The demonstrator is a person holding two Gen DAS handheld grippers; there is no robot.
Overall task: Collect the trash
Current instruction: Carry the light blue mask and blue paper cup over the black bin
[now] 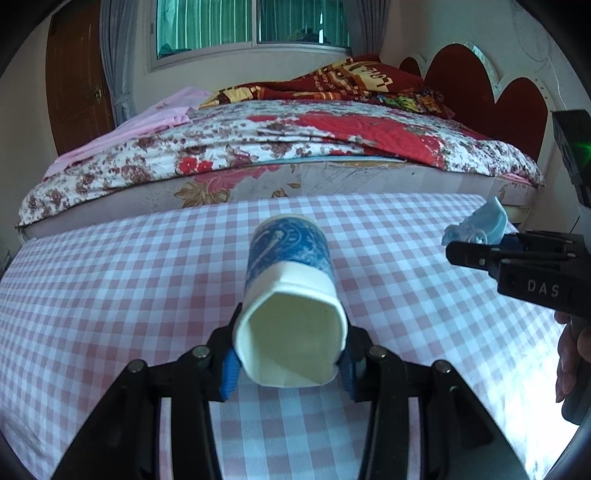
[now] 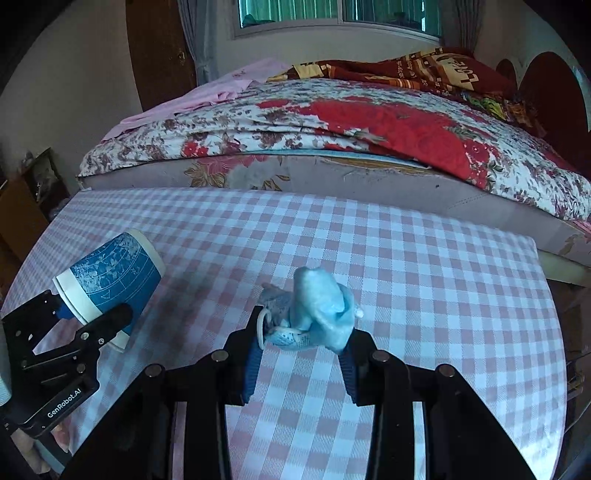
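Observation:
A blue-and-white paper cup (image 1: 291, 295) lies on its side between the fingers of my left gripper (image 1: 290, 363), which is shut on it; its rim is squashed out of round and its open mouth faces the camera. The same cup (image 2: 110, 280) shows at the left of the right wrist view, held above the checked tablecloth (image 2: 406, 295) by the left gripper (image 2: 92, 325). My right gripper (image 2: 301, 350) is shut on a crumpled light-blue face mask (image 2: 317, 310). In the left wrist view the mask (image 1: 476, 225) sticks out of the right gripper (image 1: 476, 251) at the right edge.
A pink-and-white checked cloth (image 1: 110, 295) covers the table. Behind it stands a bed (image 1: 295, 147) with a floral quilt, red blankets and a red headboard (image 1: 498, 85). A window (image 1: 255, 26), curtains and a wooden door (image 1: 77, 81) are at the back. Someone's fingers (image 1: 572, 350) grip the right gripper's handle.

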